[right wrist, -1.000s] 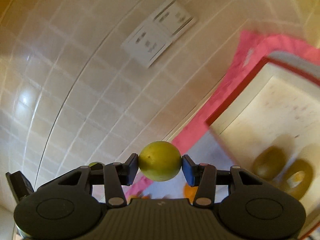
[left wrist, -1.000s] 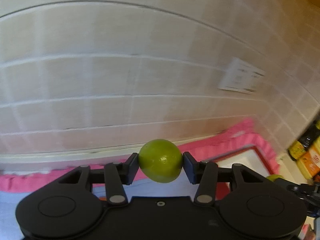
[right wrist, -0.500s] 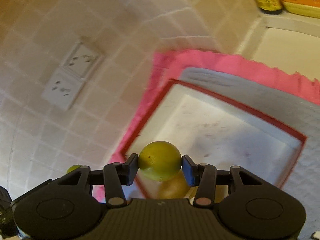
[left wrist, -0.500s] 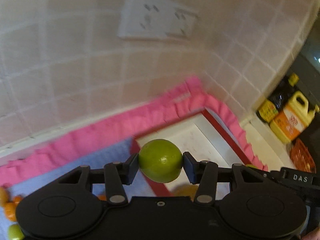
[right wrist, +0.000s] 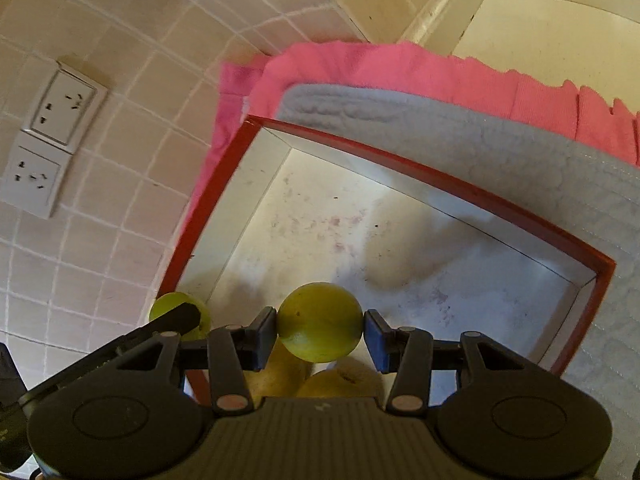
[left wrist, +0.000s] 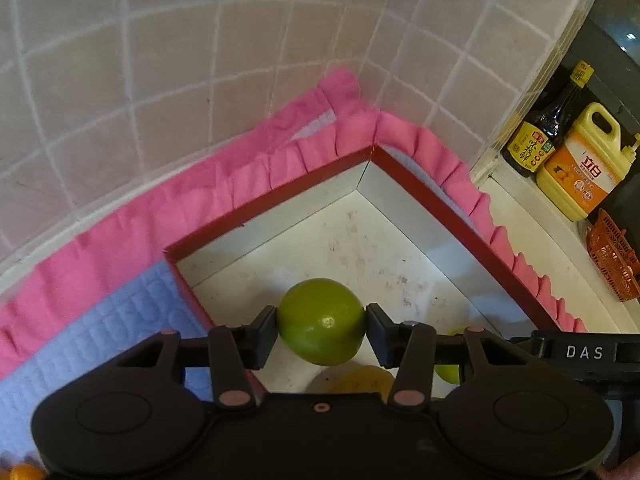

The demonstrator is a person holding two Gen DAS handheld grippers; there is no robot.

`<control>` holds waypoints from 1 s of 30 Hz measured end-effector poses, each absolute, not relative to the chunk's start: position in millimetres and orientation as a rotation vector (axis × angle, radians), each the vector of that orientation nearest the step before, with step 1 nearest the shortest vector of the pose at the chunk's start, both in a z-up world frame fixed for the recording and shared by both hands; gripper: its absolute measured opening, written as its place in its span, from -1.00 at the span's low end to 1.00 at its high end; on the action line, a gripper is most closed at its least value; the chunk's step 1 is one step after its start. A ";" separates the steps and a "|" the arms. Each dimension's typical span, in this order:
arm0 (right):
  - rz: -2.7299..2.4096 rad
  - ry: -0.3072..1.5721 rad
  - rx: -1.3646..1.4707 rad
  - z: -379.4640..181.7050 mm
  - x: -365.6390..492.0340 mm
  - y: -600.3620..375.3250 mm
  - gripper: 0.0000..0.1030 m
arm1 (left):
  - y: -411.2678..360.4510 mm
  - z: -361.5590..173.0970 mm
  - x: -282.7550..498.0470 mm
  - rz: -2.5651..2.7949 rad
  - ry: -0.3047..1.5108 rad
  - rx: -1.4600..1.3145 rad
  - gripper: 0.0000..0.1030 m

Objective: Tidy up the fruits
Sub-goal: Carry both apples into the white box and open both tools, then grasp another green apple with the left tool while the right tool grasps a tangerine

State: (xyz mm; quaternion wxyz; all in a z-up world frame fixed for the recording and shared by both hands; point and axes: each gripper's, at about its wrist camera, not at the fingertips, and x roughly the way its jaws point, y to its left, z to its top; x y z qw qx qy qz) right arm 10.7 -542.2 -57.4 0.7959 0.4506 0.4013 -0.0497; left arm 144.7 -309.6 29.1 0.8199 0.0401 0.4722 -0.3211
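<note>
My left gripper [left wrist: 321, 330] is shut on a green lime [left wrist: 321, 321] and hangs over the near corner of a red-rimmed white box [left wrist: 436, 196]. A yellowish fruit [left wrist: 356, 376] lies in the box below the lime. My right gripper [right wrist: 320, 332] is shut on a yellow-green lime [right wrist: 319, 322] above the same box [right wrist: 440, 178]. Two yellow fruits [right wrist: 340, 380] lie on the box floor just under it. At lower left in the right wrist view, the left gripper's lime [right wrist: 178, 314] shows by the box's left rim.
The box sits on a grey mat [right wrist: 520, 152] over a pink cloth [left wrist: 200, 196], in a corner of tiled wall [left wrist: 160, 80]. Wall sockets [right wrist: 48, 136] are at left. A dark bottle [left wrist: 548, 128], a yellow jug [left wrist: 580, 168] and an orange basket [left wrist: 612, 256] stand at right.
Both grippers have swung from facing the wall down over the box, each still holding its lime. The box floor now fills both views.
</note>
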 end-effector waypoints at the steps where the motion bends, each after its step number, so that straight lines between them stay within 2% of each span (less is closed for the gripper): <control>1: -0.105 0.865 0.969 -58.6 11.9 -542.1 -0.04 | -311.1 26.9 146.2 -0.686 1.011 0.086 0.11; 11: -0.111 0.892 0.985 -66.8 18.1 -539.9 -0.02 | -318.2 13.0 150.5 -0.683 1.038 0.094 0.13; 12: -0.118 0.884 0.991 -66.7 17.6 -540.5 0.05 | -318.2 13.0 151.1 -0.677 1.041 0.091 0.21; 13: -0.112 0.873 0.997 -65.7 16.5 -541.6 0.12 | -317.5 14.6 151.5 -0.673 1.041 0.089 0.47; 14: -0.106 0.859 1.007 -63.9 14.8 -542.7 0.14 | -315.8 18.1 150.9 -0.669 1.026 0.087 0.54; 18: -0.115 0.816 1.009 -50.8 7.6 -547.2 0.20 | -310.8 32.0 149.5 -0.669 0.983 0.096 0.54; 30: -0.064 0.759 0.961 -14.5 -0.3 -535.4 0.20 | -274.5 65.7 137.7 -0.591 0.890 0.112 0.54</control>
